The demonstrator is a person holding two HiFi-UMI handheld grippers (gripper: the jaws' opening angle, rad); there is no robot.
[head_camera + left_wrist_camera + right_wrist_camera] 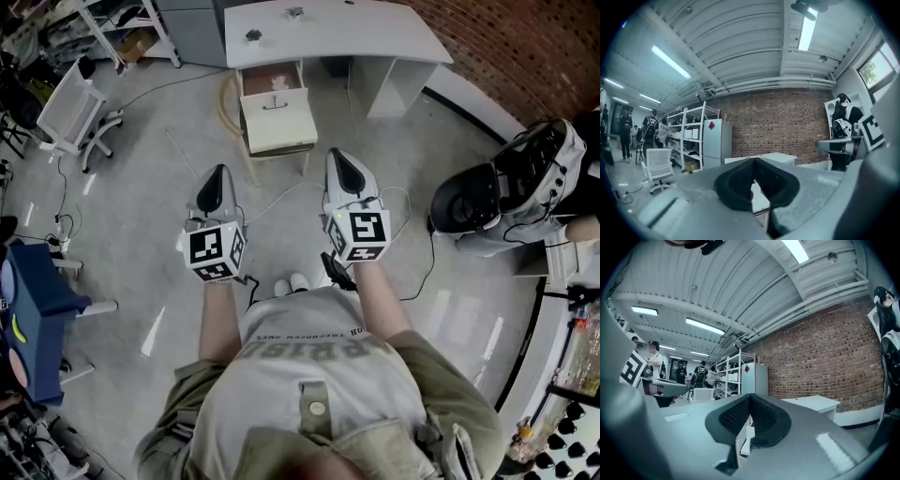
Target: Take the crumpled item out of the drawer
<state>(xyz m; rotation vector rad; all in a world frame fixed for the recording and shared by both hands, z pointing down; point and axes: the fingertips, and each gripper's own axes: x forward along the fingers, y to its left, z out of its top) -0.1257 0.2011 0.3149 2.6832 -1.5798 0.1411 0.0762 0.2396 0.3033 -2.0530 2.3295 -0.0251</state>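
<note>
A white drawer [277,124] stands pulled out from under the white desk [375,37], some way ahead of me on the floor. Inside it, against the brown bottom, lies a small pale crumpled item [279,82]. My left gripper [217,174] and right gripper [339,157] are held side by side at waist height, well short of the drawer and pointing toward it. Both are shut with nothing between the pads. In the left gripper view the black pads [740,180] meet in front of the desk. The right gripper view shows its pads [761,420] closed in the same way.
A white office chair [73,111] stands at the left and a blue stand [33,305] at the near left. A black and white machine [511,187] sits at the right by the brick wall [525,47]. Cables [281,197] trail across the grey floor.
</note>
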